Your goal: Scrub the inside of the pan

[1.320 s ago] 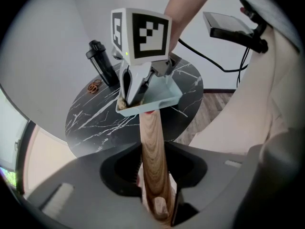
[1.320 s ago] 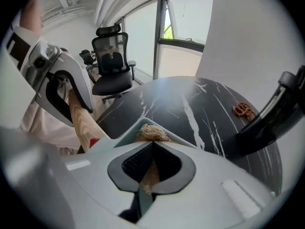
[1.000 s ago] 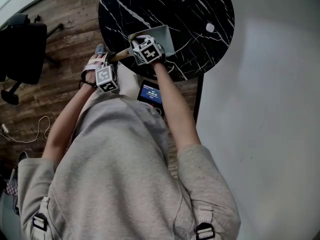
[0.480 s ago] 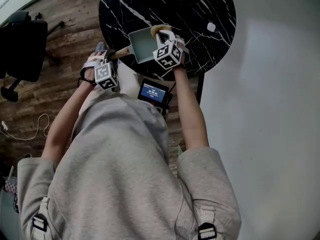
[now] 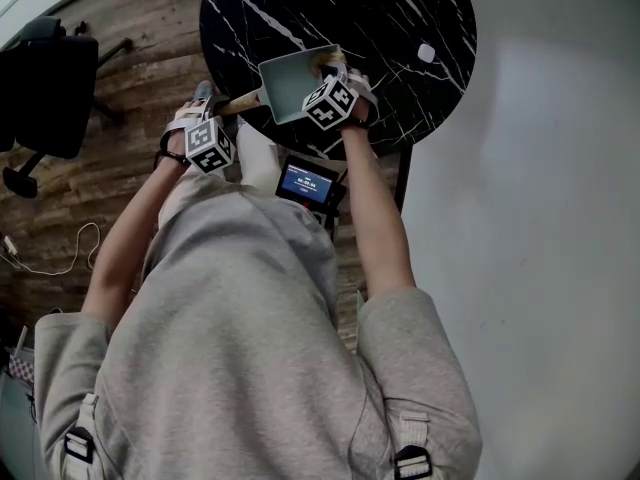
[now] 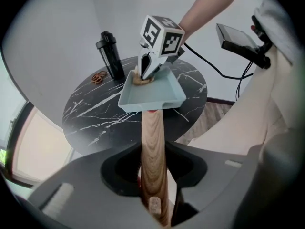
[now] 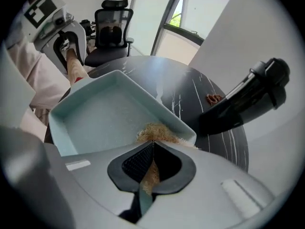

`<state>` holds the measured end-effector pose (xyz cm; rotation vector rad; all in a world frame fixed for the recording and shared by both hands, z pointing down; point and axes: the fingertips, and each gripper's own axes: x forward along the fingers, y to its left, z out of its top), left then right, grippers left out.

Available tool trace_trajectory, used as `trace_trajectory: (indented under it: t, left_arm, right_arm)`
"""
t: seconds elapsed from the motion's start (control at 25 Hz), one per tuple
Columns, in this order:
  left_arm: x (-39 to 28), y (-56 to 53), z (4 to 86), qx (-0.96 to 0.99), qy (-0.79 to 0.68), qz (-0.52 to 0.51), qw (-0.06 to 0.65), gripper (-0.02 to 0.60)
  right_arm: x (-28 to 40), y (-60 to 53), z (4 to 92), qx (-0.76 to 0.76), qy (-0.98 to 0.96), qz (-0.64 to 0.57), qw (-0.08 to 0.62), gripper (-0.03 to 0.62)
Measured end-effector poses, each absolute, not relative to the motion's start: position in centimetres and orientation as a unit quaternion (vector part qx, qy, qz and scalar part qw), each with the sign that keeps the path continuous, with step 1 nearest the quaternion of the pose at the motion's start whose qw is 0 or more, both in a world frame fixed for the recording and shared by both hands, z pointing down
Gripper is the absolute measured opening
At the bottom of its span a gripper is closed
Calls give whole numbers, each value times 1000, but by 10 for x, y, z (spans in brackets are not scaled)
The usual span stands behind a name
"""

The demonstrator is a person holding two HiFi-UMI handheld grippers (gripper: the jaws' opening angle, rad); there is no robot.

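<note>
Black marble round counter (image 5: pixel 400 8) has the pale green square pan (image 5: pixel 285 78) over its near edge; rigid, likely light, best steadied by its smooth wooden handle (image 6: pixel 153 147), which the left gripper (image 6: pixel 153 194) clamps in its jaws, while the right gripper (image 7: pixel 147 171) has its jaws pinching a soft straw-coloured fibre scrubber (image 7: pixel 155 133) in a pan corner

I wear a grey short-sleeved top (image 5: pixel 240 328) with black buckles (image 5: pixel 410 462) at the shoulders. My left gripper (image 6: pixel 153 178) and right gripper (image 7: pixel 147 170) have smooth grey shells around dark ribbed fingers (image 7: pixel 137 162), each topped by a white cube (image 5: pixel 208 145) with black square markers. A small blue-lit screen (image 5: pixel 306 183) sits at my front, fed by a black cable (image 6: pixel 209 66)
</note>
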<state>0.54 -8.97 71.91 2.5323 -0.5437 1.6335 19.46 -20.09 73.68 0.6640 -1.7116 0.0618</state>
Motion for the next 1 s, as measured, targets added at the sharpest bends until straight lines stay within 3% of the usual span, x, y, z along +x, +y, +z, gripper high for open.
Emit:
trace_trajectory:
  t: [1.0]
  left_arm:
    - [5,-90,726,817,-182,543,61,132]
  right_arm:
    - [86,-145,736,208,-806,210,513,20]
